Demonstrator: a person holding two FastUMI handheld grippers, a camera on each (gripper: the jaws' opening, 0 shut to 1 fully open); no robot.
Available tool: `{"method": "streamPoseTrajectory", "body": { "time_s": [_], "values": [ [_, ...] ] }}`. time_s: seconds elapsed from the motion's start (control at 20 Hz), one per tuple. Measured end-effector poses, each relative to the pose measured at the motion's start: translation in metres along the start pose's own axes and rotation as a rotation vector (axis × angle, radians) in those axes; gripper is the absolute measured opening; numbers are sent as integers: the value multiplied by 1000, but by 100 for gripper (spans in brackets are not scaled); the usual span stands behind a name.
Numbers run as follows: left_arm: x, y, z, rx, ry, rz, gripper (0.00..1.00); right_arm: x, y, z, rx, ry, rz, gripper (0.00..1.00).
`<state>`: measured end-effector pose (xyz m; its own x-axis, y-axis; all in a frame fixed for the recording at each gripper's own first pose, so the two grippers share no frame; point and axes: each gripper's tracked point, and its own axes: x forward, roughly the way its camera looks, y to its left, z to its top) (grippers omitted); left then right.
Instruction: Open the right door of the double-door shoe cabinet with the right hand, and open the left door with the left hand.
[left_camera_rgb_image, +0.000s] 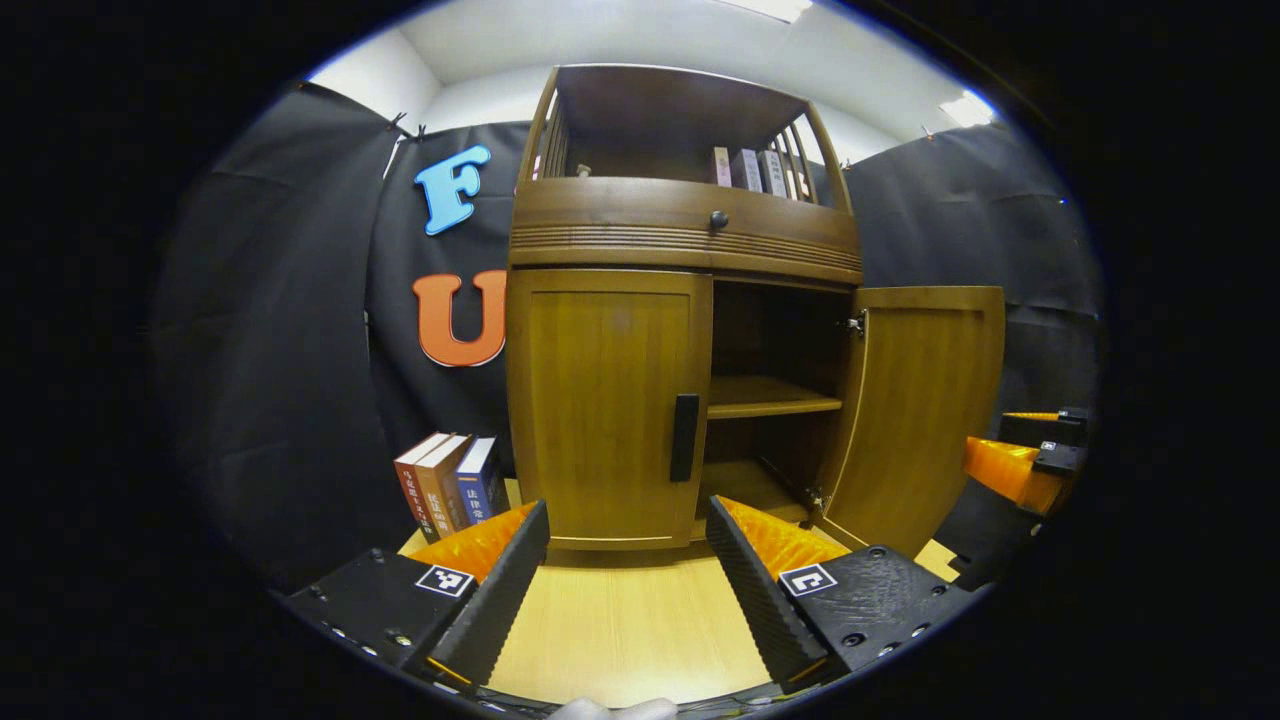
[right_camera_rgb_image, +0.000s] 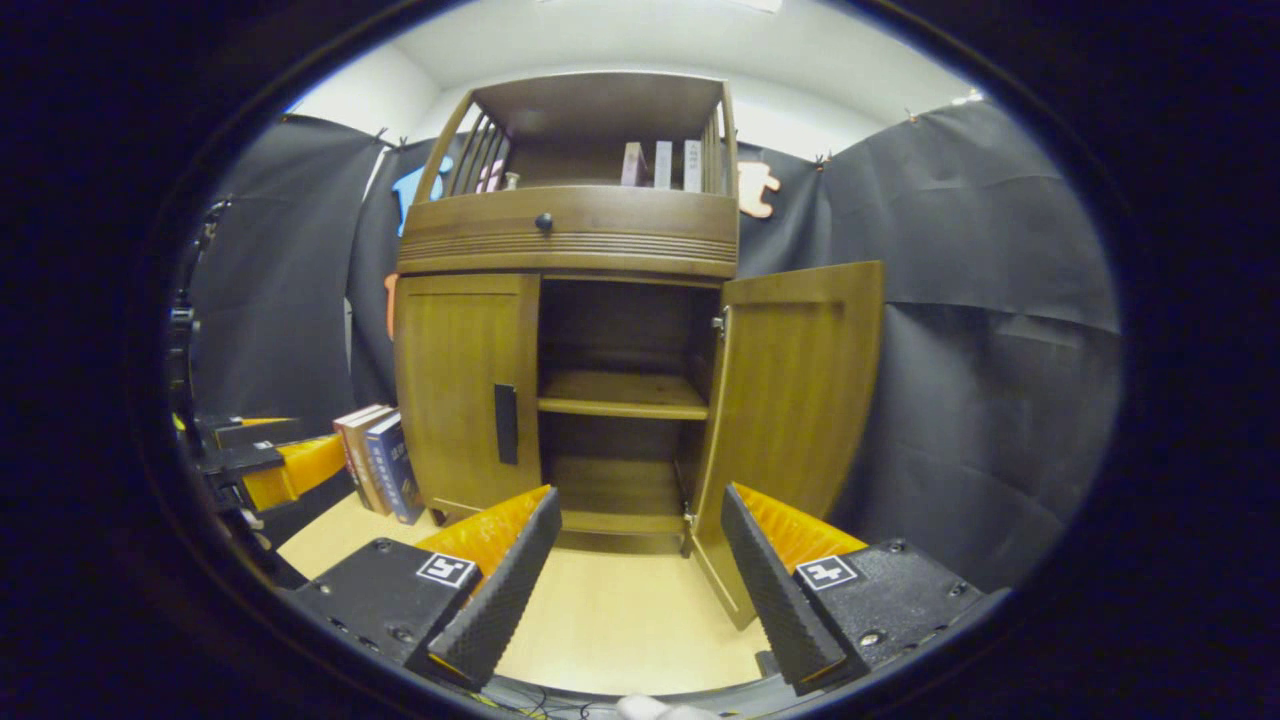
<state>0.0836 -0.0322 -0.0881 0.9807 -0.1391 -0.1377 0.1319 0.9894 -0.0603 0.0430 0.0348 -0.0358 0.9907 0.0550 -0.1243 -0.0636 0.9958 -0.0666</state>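
Two doors: right door (right_camera_rgb_image: 795, 400) swung out, left door (left_camera_rgb_image: 605, 400) closed, upright, facing both released hand-held grippers: left hand-held gripper (left_camera_rgb_image: 628, 560), right hand-held gripper (right_camera_rgb_image: 640, 555).

L tongs (left_camera_rgb_image: 628, 580) agape before closed left door (left_camera_rgb_image: 600, 400); right door (left_camera_rgb_image: 920, 400) wide open.

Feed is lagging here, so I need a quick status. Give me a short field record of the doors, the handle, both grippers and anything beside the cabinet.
right door: swung open, shelves exposed
left door: closed
left door handle: dark vertical bar at the door's inner edge, untouched
left gripper: open, short of the left door, holding nothing
right gripper: open, clear of the right door, holding nothing
books: standing on the tabletop left of the shoe cabinet
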Motion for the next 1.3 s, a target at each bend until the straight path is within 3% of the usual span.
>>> {"method": "streamPoseTrajectory", "body": {
  "time_s": [0.6,0.95,1.0,1.2,1.3],
  "values": [
    [193,-48,5,-2,-55,-3,95,53,-31,12,-11,40,12,100],
    [255,-58,-15,21,-33,-3,95,65,-51,1,-18,89,-9,100],
    [260,-60,-16,22,-32,-7,77,66,-49,0,-20,96,-3,100],
    [276,-63,-20,16,-38,-13,72,70,-43,-3,-36,107,23,100],
    [276,-56,-21,-6,-30,8,41,71,-40,0,-35,104,37,100]
  ]
}}
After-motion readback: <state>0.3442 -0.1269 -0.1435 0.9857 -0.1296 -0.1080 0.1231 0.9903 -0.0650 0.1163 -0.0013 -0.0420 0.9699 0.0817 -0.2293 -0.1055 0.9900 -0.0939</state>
